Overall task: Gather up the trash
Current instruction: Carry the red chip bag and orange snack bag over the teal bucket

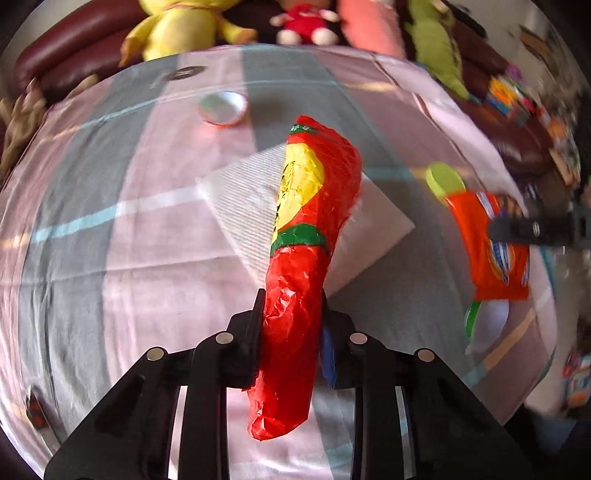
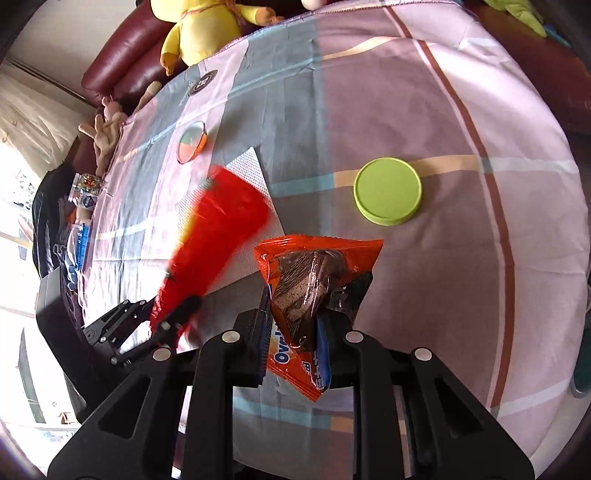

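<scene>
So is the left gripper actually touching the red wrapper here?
Touching. The left wrist view shows the left gripper with both fingers pressed against the sides of the red wrapper, which is crumpled between them and raised over the white napkin.

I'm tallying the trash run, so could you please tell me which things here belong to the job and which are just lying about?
Job:
red wrapper, in left claw
orange snack packet, in right claw
white napkin
green lid
small cap

Lying about:
yellow plush
red plush
green plush
</scene>
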Demonstrator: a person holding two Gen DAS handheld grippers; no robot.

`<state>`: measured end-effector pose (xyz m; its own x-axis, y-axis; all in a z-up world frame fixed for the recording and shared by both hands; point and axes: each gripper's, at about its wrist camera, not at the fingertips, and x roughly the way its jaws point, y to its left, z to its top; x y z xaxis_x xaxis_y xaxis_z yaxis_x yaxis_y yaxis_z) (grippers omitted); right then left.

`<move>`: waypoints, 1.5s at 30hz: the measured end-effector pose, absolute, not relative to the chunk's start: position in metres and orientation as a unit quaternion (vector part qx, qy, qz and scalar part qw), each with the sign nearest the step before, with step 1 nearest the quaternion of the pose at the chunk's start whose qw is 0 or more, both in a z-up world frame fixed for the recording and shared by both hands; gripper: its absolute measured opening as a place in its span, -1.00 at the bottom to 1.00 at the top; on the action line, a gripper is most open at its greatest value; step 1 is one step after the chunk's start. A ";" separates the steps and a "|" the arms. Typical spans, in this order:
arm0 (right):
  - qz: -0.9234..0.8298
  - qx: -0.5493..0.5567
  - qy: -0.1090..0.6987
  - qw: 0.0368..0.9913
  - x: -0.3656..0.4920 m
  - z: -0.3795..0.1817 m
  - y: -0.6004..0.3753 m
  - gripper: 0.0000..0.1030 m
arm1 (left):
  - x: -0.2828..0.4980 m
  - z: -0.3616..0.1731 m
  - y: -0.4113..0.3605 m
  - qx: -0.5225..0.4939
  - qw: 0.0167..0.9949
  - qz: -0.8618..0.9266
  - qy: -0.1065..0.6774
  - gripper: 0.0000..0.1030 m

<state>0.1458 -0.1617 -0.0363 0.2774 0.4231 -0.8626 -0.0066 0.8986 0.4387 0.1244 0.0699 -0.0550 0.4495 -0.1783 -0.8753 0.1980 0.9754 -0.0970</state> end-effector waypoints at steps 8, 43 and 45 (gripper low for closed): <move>0.143 0.200 0.567 0.786 0.132 -0.026 -0.187 -0.62 | 0.114 -0.025 0.065 -0.024 0.857 -0.119 0.501 -0.51; 0.015 0.369 0.457 0.809 0.013 -0.022 -0.447 -0.62 | 0.087 -0.002 -0.215 0.087 0.803 -0.296 0.509 -0.51; 0.003 0.379 0.448 0.810 0.003 -0.023 -0.466 -0.62 | 0.084 -0.005 -0.236 0.102 0.796 -0.308 0.510 -0.51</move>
